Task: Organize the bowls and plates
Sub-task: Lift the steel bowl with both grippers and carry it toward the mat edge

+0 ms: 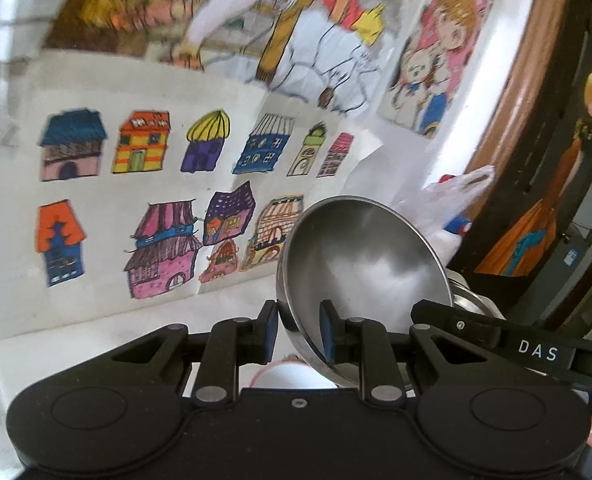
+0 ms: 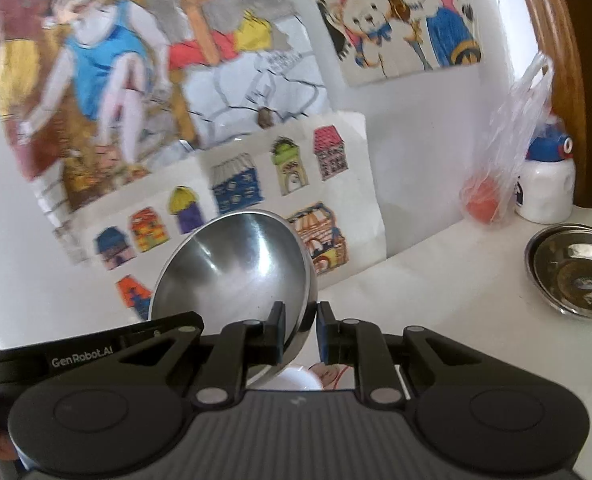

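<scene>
Above the white table (image 2: 436,280): steel bowl (image 2: 232,264), tilted, left of the stacked bowls (image 2: 572,268).
Grip: left gripper (image 1: 298,332) and right gripper (image 2: 301,332) each pinch its rim.
Handling: likely light, rigid, slippery; rim holds best.

The left gripper (image 1: 299,330) pinches the rim of a tilted steel bowl (image 1: 360,260) at lower centre; house drawings (image 1: 144,200) fill the left.

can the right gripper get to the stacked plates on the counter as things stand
Probably not to grasp: the right gripper is shut on a steel bowl. The stacked plates lie ahead to its right across bare counter.
</scene>
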